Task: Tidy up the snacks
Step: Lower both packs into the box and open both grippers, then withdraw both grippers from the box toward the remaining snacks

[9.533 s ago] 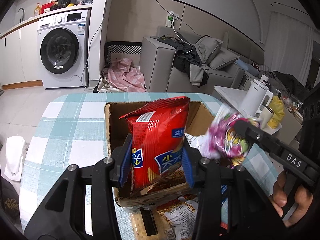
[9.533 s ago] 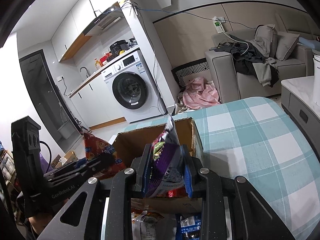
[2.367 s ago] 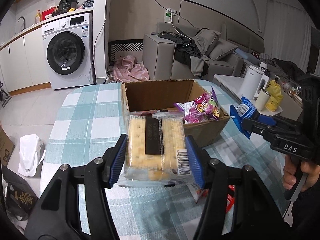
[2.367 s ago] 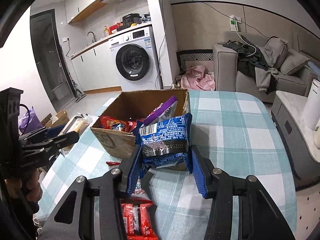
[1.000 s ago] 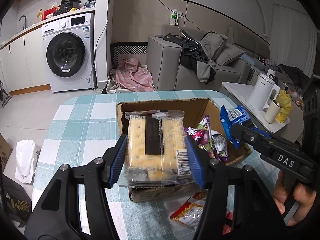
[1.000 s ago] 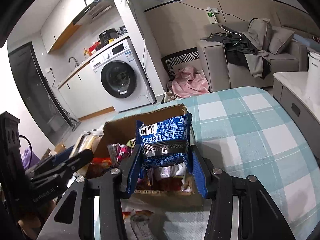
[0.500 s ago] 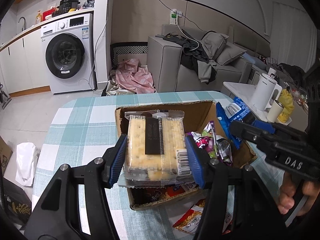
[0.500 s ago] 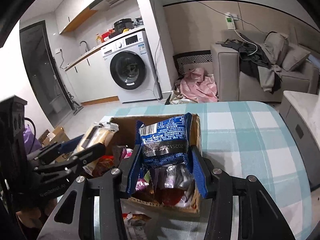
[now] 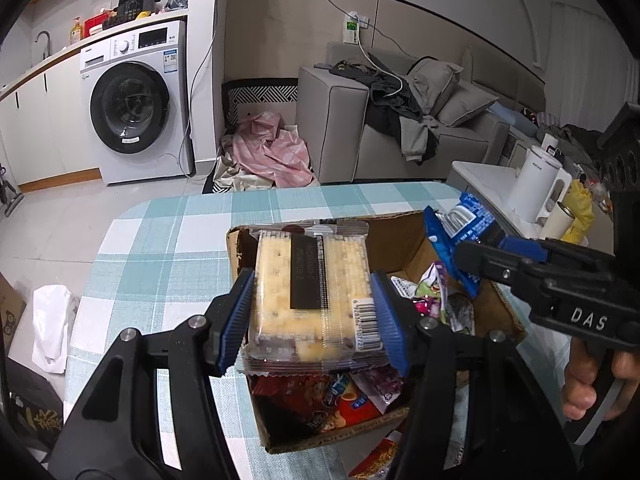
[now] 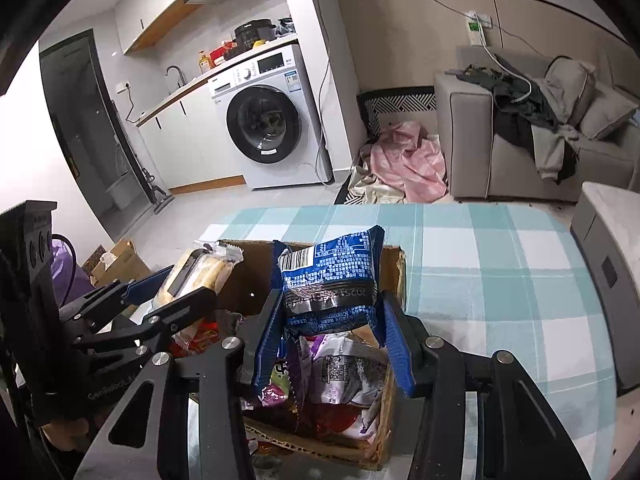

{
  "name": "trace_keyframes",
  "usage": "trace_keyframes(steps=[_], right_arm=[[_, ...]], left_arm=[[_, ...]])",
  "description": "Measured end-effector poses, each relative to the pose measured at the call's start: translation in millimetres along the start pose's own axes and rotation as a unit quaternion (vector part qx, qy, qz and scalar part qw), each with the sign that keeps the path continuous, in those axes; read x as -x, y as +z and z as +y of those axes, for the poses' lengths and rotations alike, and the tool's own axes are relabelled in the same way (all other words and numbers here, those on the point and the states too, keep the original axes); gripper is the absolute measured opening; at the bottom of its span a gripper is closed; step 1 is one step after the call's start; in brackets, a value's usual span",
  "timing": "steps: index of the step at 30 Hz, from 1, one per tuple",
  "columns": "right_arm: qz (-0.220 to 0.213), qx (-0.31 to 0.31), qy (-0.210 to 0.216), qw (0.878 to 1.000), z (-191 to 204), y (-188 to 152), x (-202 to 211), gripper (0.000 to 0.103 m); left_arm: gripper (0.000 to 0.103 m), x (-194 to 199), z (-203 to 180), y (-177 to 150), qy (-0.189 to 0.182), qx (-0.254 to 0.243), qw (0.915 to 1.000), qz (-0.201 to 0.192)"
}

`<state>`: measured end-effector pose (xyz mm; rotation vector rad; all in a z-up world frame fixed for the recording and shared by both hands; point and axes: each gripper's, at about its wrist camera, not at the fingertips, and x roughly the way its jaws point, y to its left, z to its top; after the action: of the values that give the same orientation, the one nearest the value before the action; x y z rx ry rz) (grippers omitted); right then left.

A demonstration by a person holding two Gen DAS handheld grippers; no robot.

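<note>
My left gripper (image 9: 310, 316) is shut on a clear pack of yellow crackers (image 9: 310, 292) and holds it above the open cardboard box (image 9: 404, 236). The right gripper (image 10: 332, 332) is shut on a blue snack bag (image 10: 330, 280), also over the box (image 10: 394, 272). Each gripper shows in the other's view: the right one (image 9: 476, 248) with its blue bag (image 9: 460, 232) at the box's right side, the left one (image 10: 168, 288) with the crackers (image 10: 200, 272) at its left side. Red and purple snack bags (image 9: 344, 400) fill the box's bottom.
The box stands on a table with a teal-and-white checked cloth (image 9: 168, 236). A loose snack packet (image 9: 376, 460) lies on the cloth in front of the box. A side table with a white kettle (image 9: 536, 188) is to the right. A hand (image 9: 588, 384) grips the right tool's handle.
Both grippers have carried their packs forward over the box, which now sits lower and nearer in both views. The right gripper has rolled slightly. Neither grip has changed.
</note>
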<state>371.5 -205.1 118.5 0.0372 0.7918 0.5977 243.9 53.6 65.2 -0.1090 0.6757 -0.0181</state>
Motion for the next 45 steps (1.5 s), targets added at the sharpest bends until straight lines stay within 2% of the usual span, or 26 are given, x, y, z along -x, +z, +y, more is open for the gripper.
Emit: trace_keyframes(steps=[3,6,8,10,12,15,17,18,20,29,45], right_arm=[[0.006,-0.003,-0.002,1.0,-2.2,-3.3,-6.5,0.049],[-0.004,-0.005,0.005,1.0,-2.2,-7.2,-4.9,0.056],[-0.008,-0.004,0.001,1.0,-3.1,-10.3,-1.6,0.058],[-0.011,-0.004,0.002,1.0,-4.7,-13.4,3.3,0.062],[-0.017,-0.005,0.004,1.0,-6.2,-16.8,11.5,0.073],[-0.02,-0.005,0.003,1.0,-7.9,-21.9,22.4,0.088],[-0.021,-0.006,-0.001,1.0,-10.0,-25.1,30.8,0.093],[-0.021,-0.008,-0.003,1.0,-11.0,-26.5,35.2,0.096],[-0.022,-0.012,-0.007,1.0,-12.3,-29.8,43.7,0.102],[-0.014,0.002,-0.008,1.0,-2.5,-48.0,71.2,0.103],[0.022,0.001,-0.013,1.0,4.3,-93.9,84.4,0.103]], left_arm=[[0.055,-5.2,-1.9,1.0,0.003,0.001,1.0,0.007],[0.058,-3.3,-4.4,0.0,0.005,-0.003,1.0,0.003],[0.064,-0.8,-6.0,-1.4,0.005,-0.004,1.0,0.004],[0.076,5.0,-7.3,-3.8,0.007,-0.005,1.0,0.004],[0.084,12.1,-8.0,-6.3,0.01,-0.005,0.9999,0.0],[0.087,24.0,-8.1,-11.9,0.005,-0.003,1.0,0.002],[0.093,31.7,-8.0,-16.2,0.004,-0.002,1.0,0.002],[0.103,36.5,-8.8,-18.1,0.006,-0.003,1.0,0.002],[0.102,46.5,-8.3,-23.6,0.014,0.0,0.9999,-0.004],[0.102,84.2,-4.8,-48.5,0.022,0.014,0.9997,-0.002],[0.102,122.2,-14.6,-88.4,0.027,0.008,0.9995,0.01]])
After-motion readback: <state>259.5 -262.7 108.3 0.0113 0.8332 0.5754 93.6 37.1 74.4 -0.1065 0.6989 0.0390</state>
